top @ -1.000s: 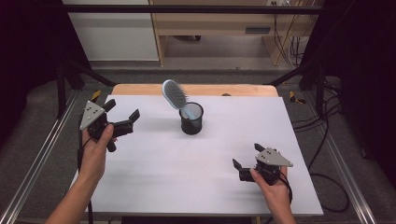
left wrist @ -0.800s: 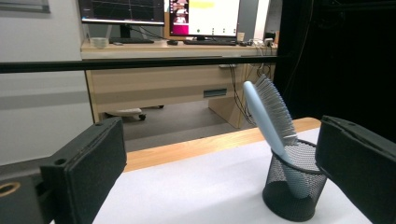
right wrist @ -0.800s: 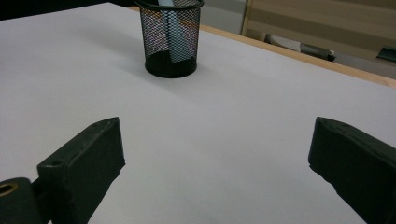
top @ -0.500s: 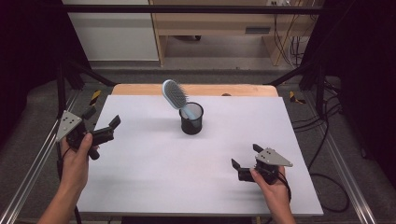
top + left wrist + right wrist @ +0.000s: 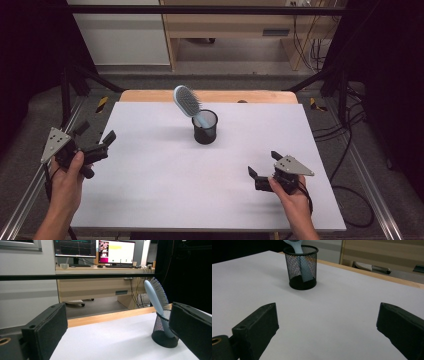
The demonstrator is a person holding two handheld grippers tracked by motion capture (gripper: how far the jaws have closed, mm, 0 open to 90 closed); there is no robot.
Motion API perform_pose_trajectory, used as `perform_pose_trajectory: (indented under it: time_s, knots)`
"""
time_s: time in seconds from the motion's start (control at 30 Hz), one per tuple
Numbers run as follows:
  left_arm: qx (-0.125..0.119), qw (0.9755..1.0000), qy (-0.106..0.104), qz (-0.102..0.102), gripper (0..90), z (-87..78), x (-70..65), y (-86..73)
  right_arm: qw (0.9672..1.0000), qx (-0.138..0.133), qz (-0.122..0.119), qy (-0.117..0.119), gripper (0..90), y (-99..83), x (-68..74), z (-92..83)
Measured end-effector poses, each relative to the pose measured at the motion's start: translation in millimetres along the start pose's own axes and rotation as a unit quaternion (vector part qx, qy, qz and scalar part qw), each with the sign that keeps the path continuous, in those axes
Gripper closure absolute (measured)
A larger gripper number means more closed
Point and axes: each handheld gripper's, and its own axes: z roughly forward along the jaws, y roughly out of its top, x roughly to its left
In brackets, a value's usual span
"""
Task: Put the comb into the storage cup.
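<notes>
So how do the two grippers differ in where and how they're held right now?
The left gripper is held at the table's left edge, partly off the white top; the right gripper sits over the top near the front right. The left one's grey plate tilts steeply outward, while the right one's lies nearly flat. Both are open, hold nothing, and are apart from the mesh cup with the brush.

Pale blue hairbrush (image 5: 189,103) — handle down in black mesh cup (image 5: 205,128), head leaning upper left — cup upright, frame centre.
</notes>
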Motion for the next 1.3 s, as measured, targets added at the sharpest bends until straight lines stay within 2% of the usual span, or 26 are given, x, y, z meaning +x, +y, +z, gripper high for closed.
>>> perform_pose_trajectory:
  time_s: [0.3,0.7,0.87,1.3]
  knots:
    - [0.003,1.0,0.001,0.0,2.1,-7.8,0.3,-8.6,0.9999,-0.007,-0.001,-0.011,5.9,-3.5,-9.8,-10.2]
    - [0.0,0.9998,-0.007,0.018,1.9,-15.1,-5.5,-17.2,0.9998,-0.014,0.009,-0.007,3.4,-12.9,-20.7,-22.1]
    - [0.003,0.9997,-0.012,0.023,1.9,-14.9,-10.9,-22.0,0.9997,-0.018,0.015,-0.009,3.4,-21.2,-21.0,-23.2]
    - [0.011,0.9987,-0.04,0.031,1.8,-9.1,-32.1,-29.2,0.9997,-0.019,0.011,-0.008,3.4,-24.8,-20.7,-23.8]
